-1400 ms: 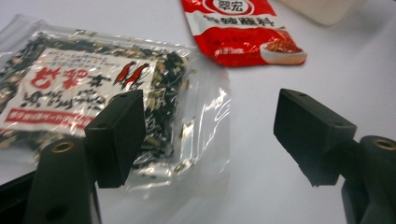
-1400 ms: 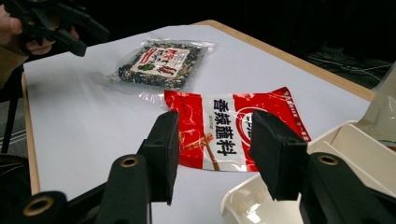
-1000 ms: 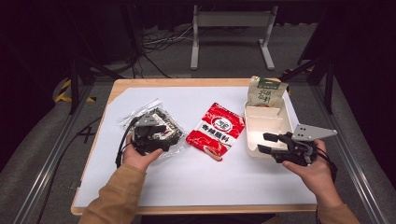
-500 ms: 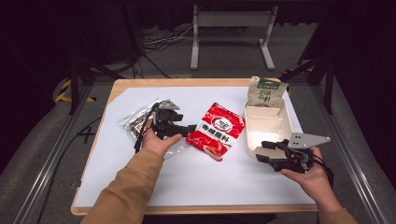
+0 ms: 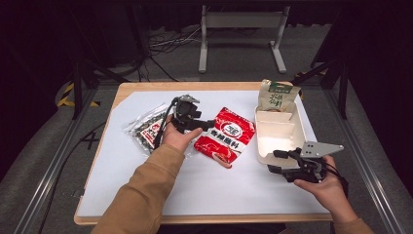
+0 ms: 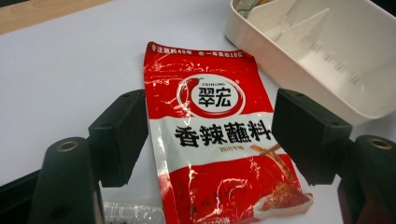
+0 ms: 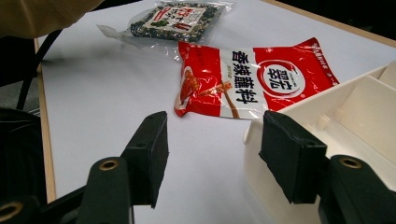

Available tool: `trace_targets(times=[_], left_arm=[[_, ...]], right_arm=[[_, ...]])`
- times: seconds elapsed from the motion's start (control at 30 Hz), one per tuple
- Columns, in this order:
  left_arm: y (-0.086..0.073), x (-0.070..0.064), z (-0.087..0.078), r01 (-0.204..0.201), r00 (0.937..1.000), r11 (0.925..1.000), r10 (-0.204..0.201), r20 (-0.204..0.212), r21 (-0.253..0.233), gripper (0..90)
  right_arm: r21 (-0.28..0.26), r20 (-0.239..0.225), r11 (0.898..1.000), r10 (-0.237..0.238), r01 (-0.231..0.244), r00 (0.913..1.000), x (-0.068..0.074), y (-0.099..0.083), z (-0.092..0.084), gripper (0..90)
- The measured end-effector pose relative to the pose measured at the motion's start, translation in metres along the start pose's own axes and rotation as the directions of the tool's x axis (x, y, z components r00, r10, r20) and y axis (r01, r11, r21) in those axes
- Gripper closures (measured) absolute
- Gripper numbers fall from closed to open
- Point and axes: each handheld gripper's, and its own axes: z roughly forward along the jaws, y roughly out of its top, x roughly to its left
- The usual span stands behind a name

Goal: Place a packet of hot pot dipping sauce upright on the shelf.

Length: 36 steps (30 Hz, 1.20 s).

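Plainly, the glossy red plastic sachet with the white band and black characters point(image 5: 225, 136) is what the work is about: it lies flat on the white-covered bench point(image 5: 146, 195), just beside the near-left wall of the shallow cream plastic tray with dividers point(image 5: 280, 151), between that tray and a clear crinkly packet of dark dried bits point(image 5: 148, 130) farther from it. Its long axis runs slantwise, the sealed top end toward the tray's far corner and the printed bowl end toward the person. The left tool point(image 6: 210, 135) hovers over it with its jaws apart, one either side of the sachet's width and neither pad touching the film. To do this well, I judge the jaws should come down square across the short width, near the middle, and close on a flat fold of film so that the sachet lifts level rather than drooping. The right tool point(image 7: 212, 149) waits at the tray's near corner, its jaws having just been opening, with only the tray's rim before them. A green-topped paper pouch point(image 5: 277, 95) stands at the tray's far end.
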Motion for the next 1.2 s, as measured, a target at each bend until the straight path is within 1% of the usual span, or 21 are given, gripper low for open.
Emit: trace_targets(times=[0.17, 0.23, 0.33, 0.4, 0.43, 0.47, 0.5, 0.53, 0.63, 0.67, 0.7, 0.73, 0.8, 0.87, 0.9, 1.03, 1.07, 1.1, 1.2], left_arm=[[0.005, -0.001, 0.014, 0.004, 0.9999, 0.9993, -0.003, -0.015, 0.038, 29.0], [0.007, -0.002, 0.020, -0.009, 0.9994, 0.9982, 0.011, -0.033, 0.060, 28.8], [0.007, -0.001, 0.031, -0.013, 0.9982, 0.9962, 0.018, -0.058, 0.087, 27.9], [0.007, 0.002, 0.036, -0.001, 0.9978, 0.9959, 0.008, -0.066, 0.091, 27.1], [0.007, 0.002, 0.036, -0.001, 0.9978, 0.9959, 0.008, -0.066, 0.091, 26.7], [0.005, 0.005, 0.041, 0.028, 0.9971, 0.9952, -0.021, -0.073, 0.093, 26.1], [0.005, 0.005, 0.041, 0.028, 0.9971, 0.9952, -0.021, -0.073, 0.093, 26.0], [0.003, 0.008, 0.048, 0.041, 0.9961, 0.9934, -0.032, -0.082, 0.107, 25.5], [0.001, 0.010, 0.057, 0.053, 0.9925, 0.9890, -0.037, -0.116, 0.138, 25.2], [0.001, 0.010, 0.057, 0.053, 0.9925, 0.9890, -0.037, -0.116, 0.138, 25.2], [0.000, 0.014, 0.062, 0.068, 0.9913, 0.9869, -0.050, -0.122, 0.146, 25.2], [0.000, 0.014, 0.062, 0.068, 0.9913, 0.9869, -0.050, -0.122, 0.146, 25.2], [-0.002, 0.017, 0.066, 0.087, 0.9892, 0.9824, -0.065, -0.132, 0.165, 25.0], [-0.004, 0.021, 0.072, 0.095, 0.9875, 0.9757, -0.068, -0.143, 0.197, 24.3], [-0.004, 0.021, 0.072, 0.095, 0.9875, 0.9757, -0.068, -0.143, 0.197, 24.3], [-0.007, 0.026, 0.080, 0.119, 0.9848, 0.9603, -0.082, -0.153, 0.252, 23.9], [-0.007, 0.026, 0.081, 0.125, 0.9846, 0.9556, -0.087, -0.152, 0.267, 23.9], [-0.006, 0.027, 0.083, 0.127, 0.9849, 0.9509, -0.088, -0.149, 0.282, 23.5], [-0.005, 0.025, 0.086, 0.120, 0.9855, 0.9429, -0.075, -0.152, 0.311, 23.1]], right_arm=[[0.001, 0.004, 1.000, -0.016, 0.016, 0.9999, -0.001, -0.001, -0.002, 40.0], [-0.005, 0.004, 1.000, -0.015, 0.015, 0.9999, -0.002, -0.002, -0.004, 40.0], [-0.010, 0.001, 1.000, -0.015, 0.015, 0.9999, -0.002, -0.003, -0.006, 40.0], [-0.010, 0.002, 1.000, -0.017, 0.017, 0.9999, -0.002, -0.004, -0.006, 39.7], [-0.009, 0.003, 1.000, -0.018, 0.018, 0.9998, -0.002, -0.005, -0.006, 39.5], [-0.007, 0.004, 1.000, -0.020, 0.020, 0.9998, -0.002, -0.005, -0.006, 39.4], [-0.005, 0.006, 1.000, -0.021, 0.021, 0.9998, -0.002, -0.005, -0.006, 39.4], [-0.004, 0.009, 1.000, -0.020, 0.020, 0.9997, -0.002, -0.006, -0.007, 39.4], [-0.009, 0.017, 1.000, -0.019, 0.019, 0.9997, -0.003, -0.006, -0.010, 38.9], [-0.009, 0.017, 1.000, -0.019, 0.019, 0.9997, -0.003, -0.006, -0.010, 38.9], [-0.007, 0.025, 1.000, -0.019, 0.020, 0.9995, -0.002, -0.006, -0.011, 38.3], [-0.007, 0.025, 1.000, -0.019, 0.020, 0.9995, -0.002, -0.006, -0.011, 38.3], [-0.005, 0.029, 1.000, -0.019, 0.020, 0.9994, -0.001, -0.007, -0.011, 37.8], [0.000, 0.033, 1.000, -0.020, 0.020, 0.9992, -0.001, -0.008, -0.011, 37.4], [0.002, 0.036, 1.000, -0.018, 0.017, 0.9992, 0.000, -0.009, -0.011, 37.2], [0.003, 0.044, 1.000, -0.015, 0.015, 0.9989, 0.001, -0.010, -0.012, 36.2], [0.004, 0.047, 1.000, -0.015, 0.015, 0.9988, 0.001, -0.010, -0.013, 36.0], [0.004, 0.049, 1.000, -0.014, 0.014, 0.9987, 0.001, -0.011, -0.013, 35.8], [0.007, 0.056, 1.000, -0.011, 0.011, 0.9984, 0.002, -0.012, -0.015, 35.5]])
